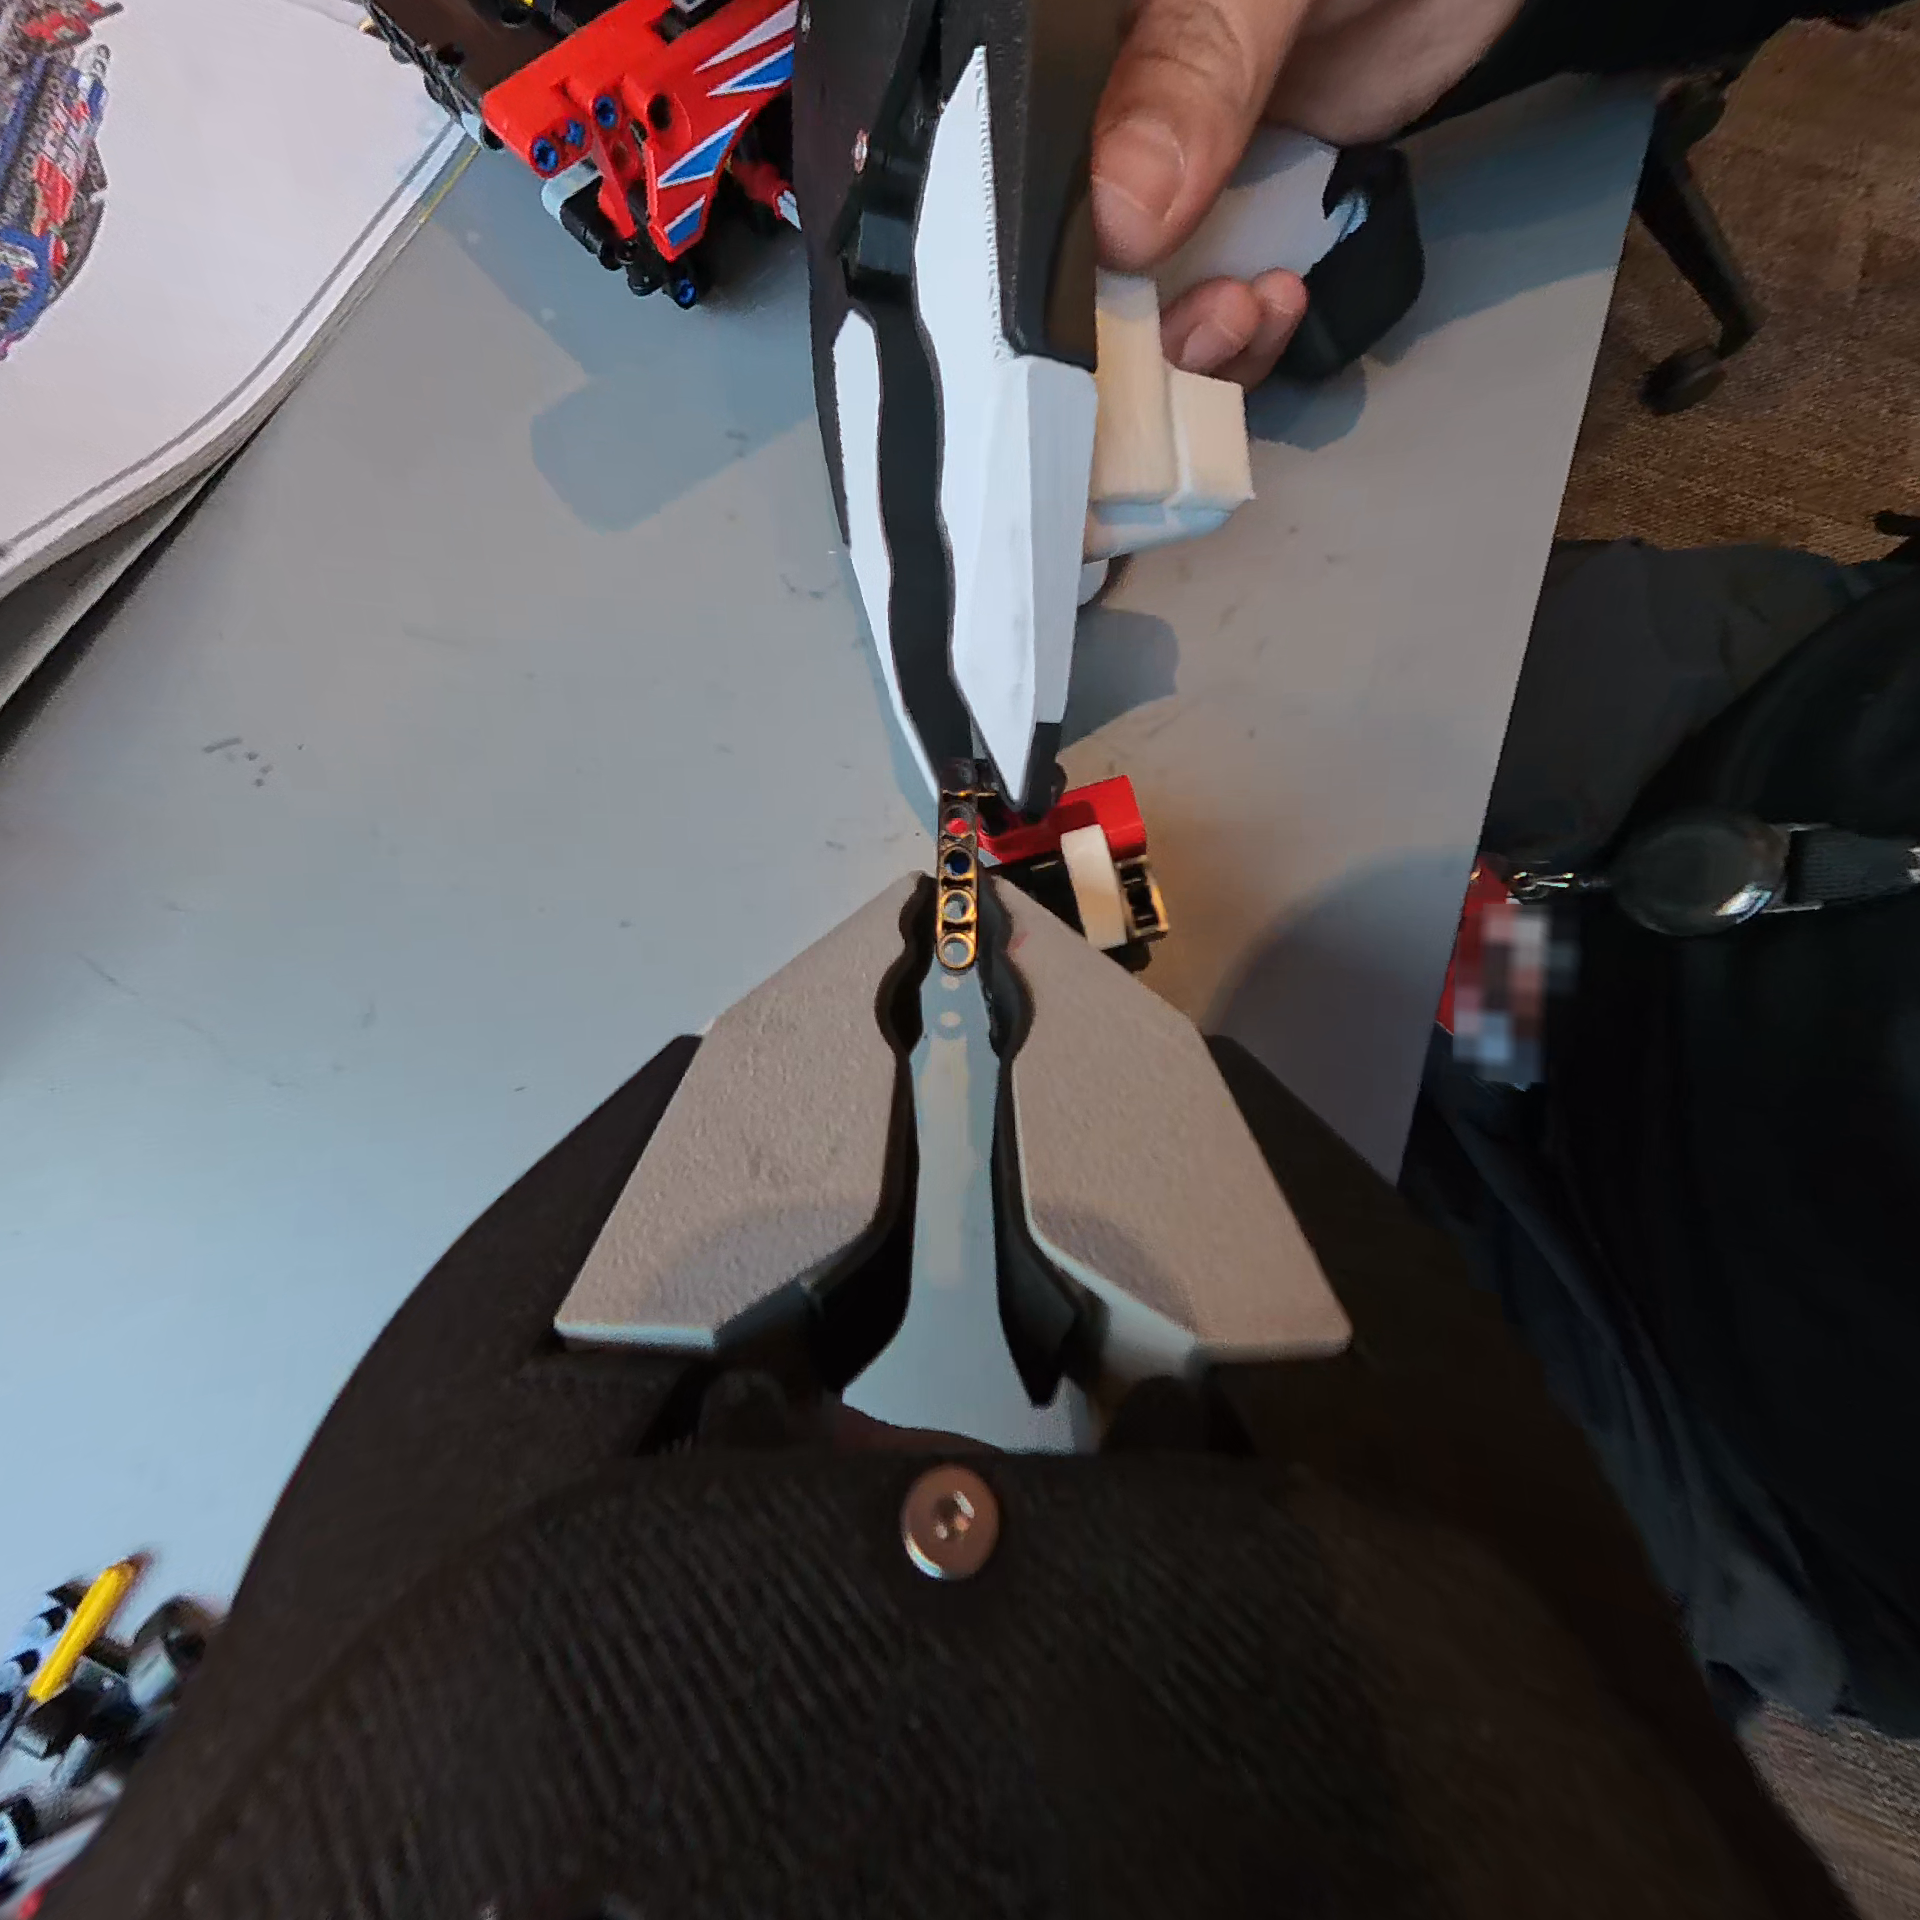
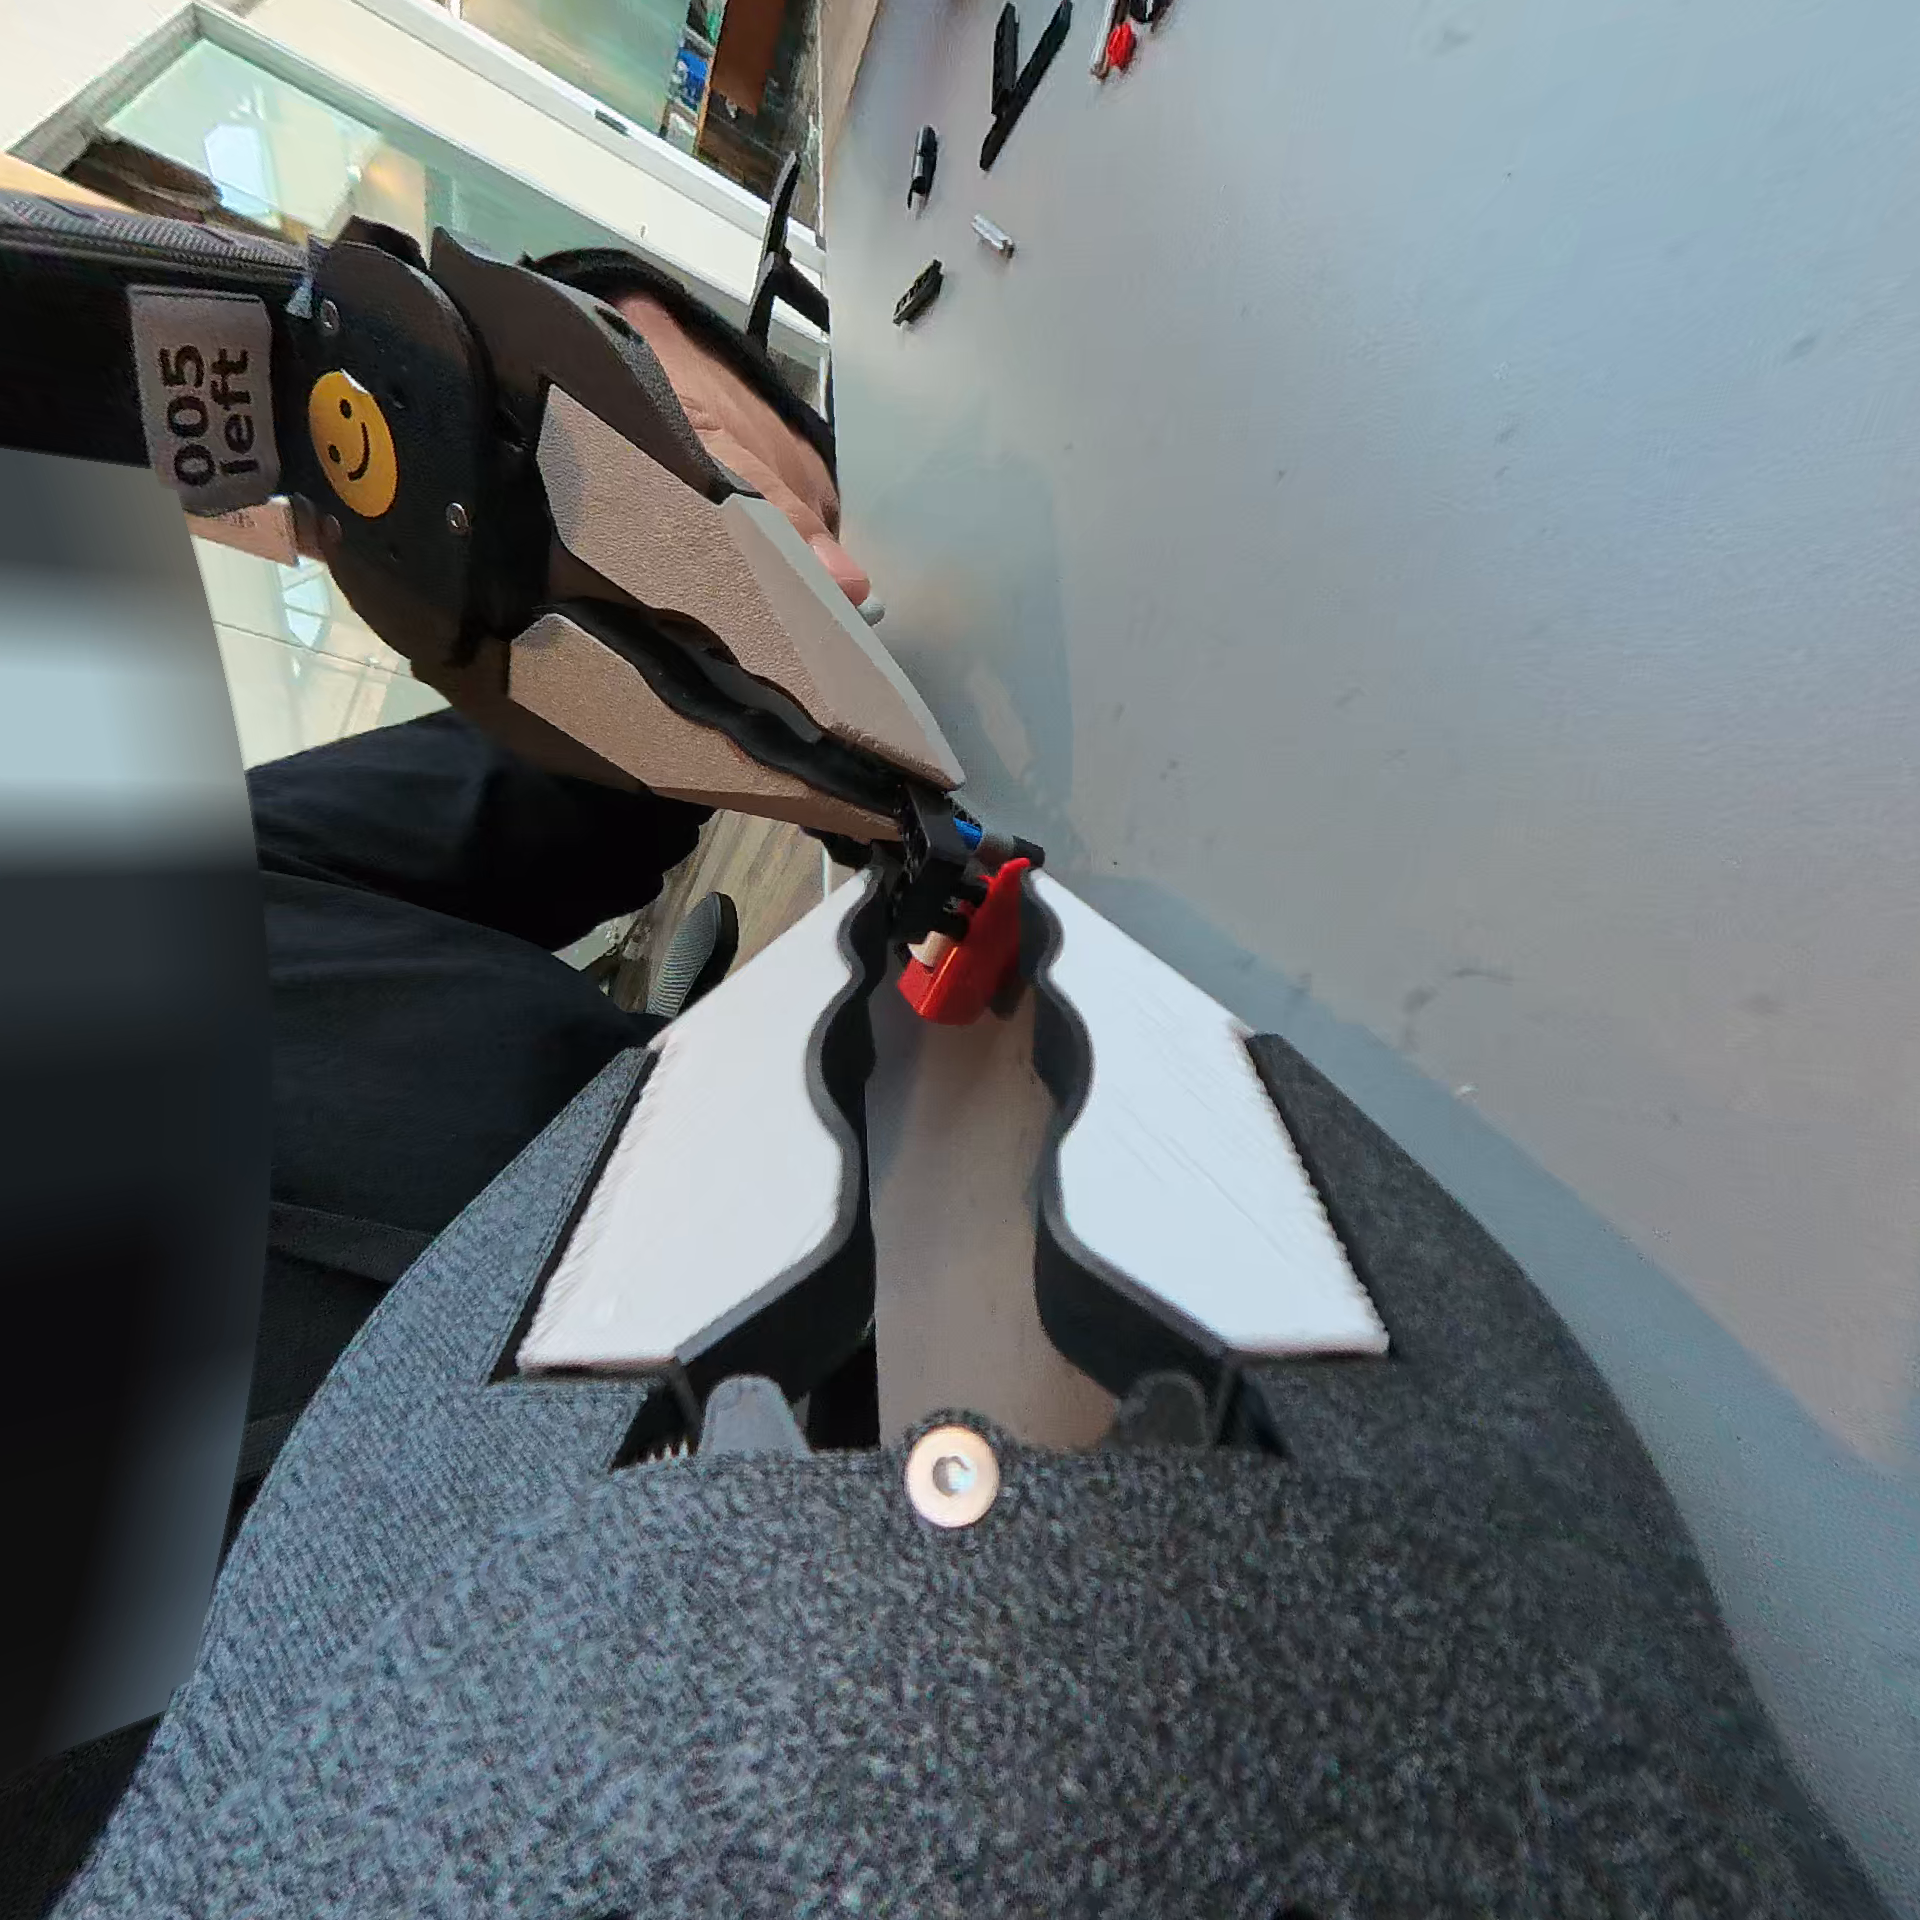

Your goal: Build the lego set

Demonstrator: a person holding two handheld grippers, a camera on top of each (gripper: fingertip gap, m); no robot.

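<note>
My left gripper (image 1: 958, 914), with grey fingers, is shut on a black holed beam (image 1: 956, 899) and holds it upright just above the grey table (image 1: 416, 831). A blue pin sits in one of its holes. My right gripper (image 1: 992, 790), with white fingers, comes down from above in a person's hand, its tips at the beam's top end. In the right wrist view my right gripper (image 2: 951, 894) has its jaws closed around a red piece (image 2: 966, 961) joined to the beam (image 2: 920, 883). The left gripper (image 2: 925, 805) meets it from the upper left. A red and white sub-assembly (image 1: 1091, 862) hangs behind the beam.
A red car model with blue and white stickers (image 1: 644, 135) stands at the table's far side beside an open instruction booklet (image 1: 156, 260). Loose parts lie at the near left (image 1: 73, 1662) and farther off (image 2: 1023, 83). The table edge and a person in black (image 1: 1714, 1143) are on the right. The tips of both grippers are at nearly the same place.
</note>
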